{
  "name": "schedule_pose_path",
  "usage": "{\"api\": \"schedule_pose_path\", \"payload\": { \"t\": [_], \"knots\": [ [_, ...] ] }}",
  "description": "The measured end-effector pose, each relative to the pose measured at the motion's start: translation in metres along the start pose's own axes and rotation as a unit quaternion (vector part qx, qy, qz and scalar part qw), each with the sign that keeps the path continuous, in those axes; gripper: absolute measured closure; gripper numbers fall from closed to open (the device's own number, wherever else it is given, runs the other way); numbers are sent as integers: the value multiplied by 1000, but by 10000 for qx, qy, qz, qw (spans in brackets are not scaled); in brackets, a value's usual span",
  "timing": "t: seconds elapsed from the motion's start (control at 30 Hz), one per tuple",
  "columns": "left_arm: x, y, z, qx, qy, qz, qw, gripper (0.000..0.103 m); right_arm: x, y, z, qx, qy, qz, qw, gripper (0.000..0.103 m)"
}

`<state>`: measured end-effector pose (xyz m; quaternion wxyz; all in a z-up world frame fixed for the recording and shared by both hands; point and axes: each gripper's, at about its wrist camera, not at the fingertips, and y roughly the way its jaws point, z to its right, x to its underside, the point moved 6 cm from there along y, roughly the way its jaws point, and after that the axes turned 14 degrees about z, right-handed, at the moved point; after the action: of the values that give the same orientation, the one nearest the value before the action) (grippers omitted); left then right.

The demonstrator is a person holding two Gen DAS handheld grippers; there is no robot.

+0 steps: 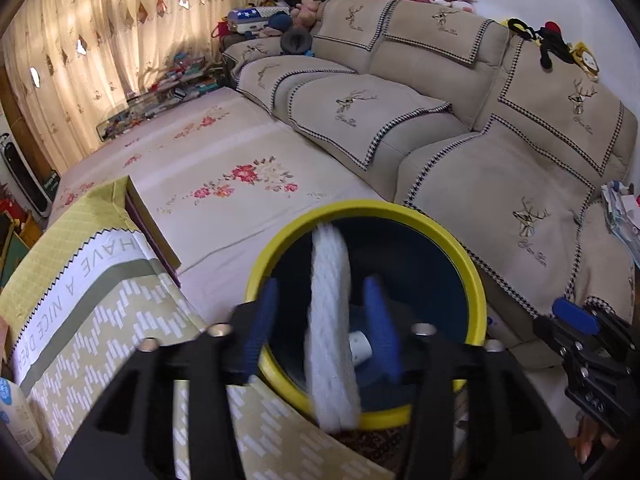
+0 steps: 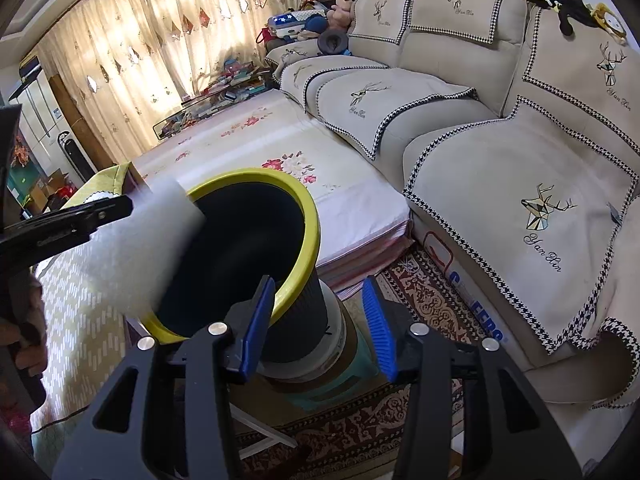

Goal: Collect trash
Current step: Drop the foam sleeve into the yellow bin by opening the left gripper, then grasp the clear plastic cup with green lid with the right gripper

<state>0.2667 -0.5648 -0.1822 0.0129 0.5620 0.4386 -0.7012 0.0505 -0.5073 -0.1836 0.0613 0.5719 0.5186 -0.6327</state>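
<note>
A dark bin with a yellow rim stands tilted toward me. In the left wrist view my left gripper hangs over its mouth, jaws open. A white, motion-blurred wad of tissue sits between the blue pads with a gap on each side. A small white scrap lies inside the bin. In the right wrist view my right gripper is open beside the bin's rim, holding nothing. The tissue blurs over the bin's mouth, below one of the left gripper's fingers.
A beige sofa with deer-print covers runs along the right. A floral-sheeted low surface lies behind the bin, and a yellow-green patterned cloth to its left. The bin rests on a teal stool over a patterned rug. A hand shows at the left edge.
</note>
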Motion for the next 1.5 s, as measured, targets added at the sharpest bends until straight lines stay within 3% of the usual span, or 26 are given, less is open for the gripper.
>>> {"api": "schedule_pose_path", "payload": {
  "t": [0.03, 0.2, 0.37, 0.67, 0.9, 1.03, 1.27, 1.33, 1.5],
  "knots": [
    [-2, 1, 1, 10, 9, 24, 10000, 43, 0, 0, -1, -14, -7, -2, 10000, 59],
    [-3, -23, -10, 24, -180, 147, 9997, 42, 0, -4, -8, -63, -61, 7, 10000, 58],
    [-4, -93, -34, -62, -426, 598, 9973, 28, 3, -9, -21, -172, -214, 3, 9996, 54],
    [32, -243, -107, -766, -857, 1405, 9834, 7, 14, -20, -78, -716, -595, -42, 9956, 54],
    [99, -350, -172, -1696, -1223, 1607, 9646, 5, 39, -38, -161, -1617, -1193, -240, 9793, 52],
    [144, -398, -205, -2225, -1467, 1553, 9512, 5, 70, -55, -222, -2331, -1656, -487, 9570, 52],
    [208, -466, -251, -2856, -2001, 1653, 9225, 5, 116, -111, -323, -3834, -2470, -696, 8872, 46],
    [218, -476, -257, -2958, -2016, 1675, 9186, 5, 123, -125, -347, -4205, -2639, -670, 8655, 38],
    [231, -484, -257, -2992, -2111, 1707, 9148, 5, 139, -136, -387, -4537, -3026, -660, 8356, 35]
  ]
}}
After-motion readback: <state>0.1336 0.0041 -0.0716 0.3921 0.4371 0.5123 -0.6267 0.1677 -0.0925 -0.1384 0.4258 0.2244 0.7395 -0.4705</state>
